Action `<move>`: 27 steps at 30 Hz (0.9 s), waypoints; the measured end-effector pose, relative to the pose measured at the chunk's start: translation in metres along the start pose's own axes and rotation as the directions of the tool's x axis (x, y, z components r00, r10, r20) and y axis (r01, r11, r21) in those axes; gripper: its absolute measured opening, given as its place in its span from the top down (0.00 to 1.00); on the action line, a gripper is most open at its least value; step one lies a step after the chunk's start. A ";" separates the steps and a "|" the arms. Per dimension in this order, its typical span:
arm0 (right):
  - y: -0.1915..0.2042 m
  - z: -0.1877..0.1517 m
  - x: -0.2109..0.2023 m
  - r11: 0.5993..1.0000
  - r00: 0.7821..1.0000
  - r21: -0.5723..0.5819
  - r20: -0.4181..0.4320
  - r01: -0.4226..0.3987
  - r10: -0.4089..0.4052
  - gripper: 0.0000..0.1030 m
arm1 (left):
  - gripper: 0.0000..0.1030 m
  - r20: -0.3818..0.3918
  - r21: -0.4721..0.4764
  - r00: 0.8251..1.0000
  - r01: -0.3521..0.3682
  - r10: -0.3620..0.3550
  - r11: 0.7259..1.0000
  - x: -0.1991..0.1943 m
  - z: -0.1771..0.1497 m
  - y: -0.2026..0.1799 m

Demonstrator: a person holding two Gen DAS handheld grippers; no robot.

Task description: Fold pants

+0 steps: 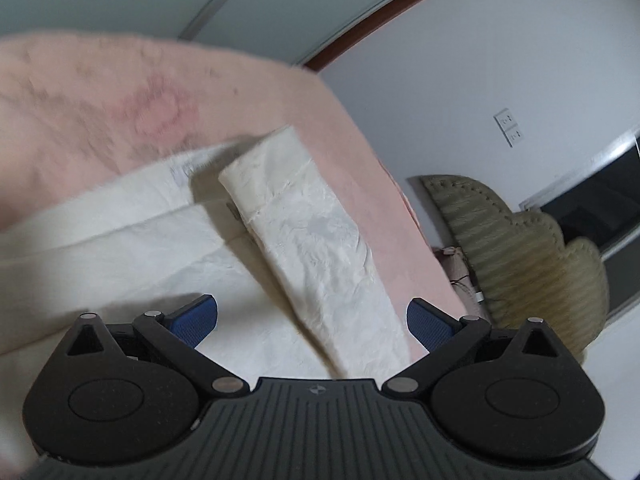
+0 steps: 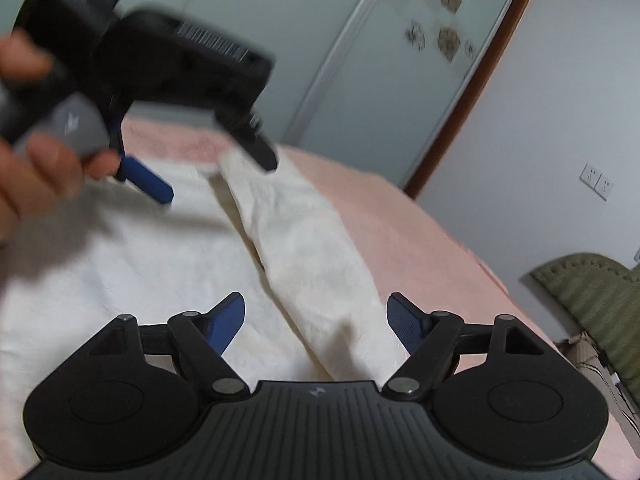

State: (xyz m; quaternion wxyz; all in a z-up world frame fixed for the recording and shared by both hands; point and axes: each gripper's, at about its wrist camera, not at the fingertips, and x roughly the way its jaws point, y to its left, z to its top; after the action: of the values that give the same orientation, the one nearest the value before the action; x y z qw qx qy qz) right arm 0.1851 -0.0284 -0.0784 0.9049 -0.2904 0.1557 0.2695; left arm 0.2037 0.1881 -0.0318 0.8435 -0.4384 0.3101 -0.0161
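Observation:
Cream-white pants lie spread on a pink bed cover. One leg runs away from me towards the far edge, the other part lies flat to the left. My left gripper is open and empty, hovering above the pants. It also shows in the right wrist view, held in a hand at upper left, its blue fingers apart. My right gripper is open and empty, just above the near end of the leg.
The pink bed cover ends at the right edge of the bed. An olive padded headboard stands beyond it, also in the right wrist view. A white wall with sockets and a sliding door lie behind.

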 end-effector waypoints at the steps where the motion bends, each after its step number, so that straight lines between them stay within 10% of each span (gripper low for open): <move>1: -0.001 -0.002 0.007 1.000 1.000 0.005 -0.024 0.009 -0.009 0.39 | 0.01 -0.011 -0.027 1.000 0.005 -0.006 1.000 0.006 0.004 0.002; 7: -0.009 -0.011 0.020 0.999 0.999 0.044 -0.041 0.010 -0.008 0.80 | 0.07 -0.012 -0.069 1.000 -0.001 0.000 0.998 0.032 0.020 0.001; 10: -0.010 -0.009 0.010 0.997 1.000 0.080 -0.002 0.002 -0.002 0.83 | 0.48 -0.003 -0.084 1.000 0.019 -0.020 0.996 0.038 0.027 0.003; 12: -0.011 -0.010 0.004 0.995 1.000 0.098 0.011 -0.013 0.012 0.83 | 0.96 -0.039 -0.112 0.998 0.040 -0.044 0.993 0.041 0.030 0.007; 22: 0.021 -0.018 -0.061 0.983 0.988 0.101 0.044 -0.154 0.150 0.83 | 0.99 -0.001 0.104 0.996 0.091 -0.091 0.990 -0.073 -0.014 0.026; 27: 0.061 -0.025 -0.100 0.955 0.958 0.075 0.040 -0.288 0.285 0.84 | 0.98 0.013 0.201 1.000 -0.026 0.024 0.979 -0.112 -0.036 0.048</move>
State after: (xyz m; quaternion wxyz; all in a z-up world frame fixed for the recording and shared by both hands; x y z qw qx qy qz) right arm 0.0665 -0.0414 -0.0807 0.8693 -0.2246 0.1937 0.3955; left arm 0.0824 0.2248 -0.0265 0.8852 -0.3472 0.3078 -0.0344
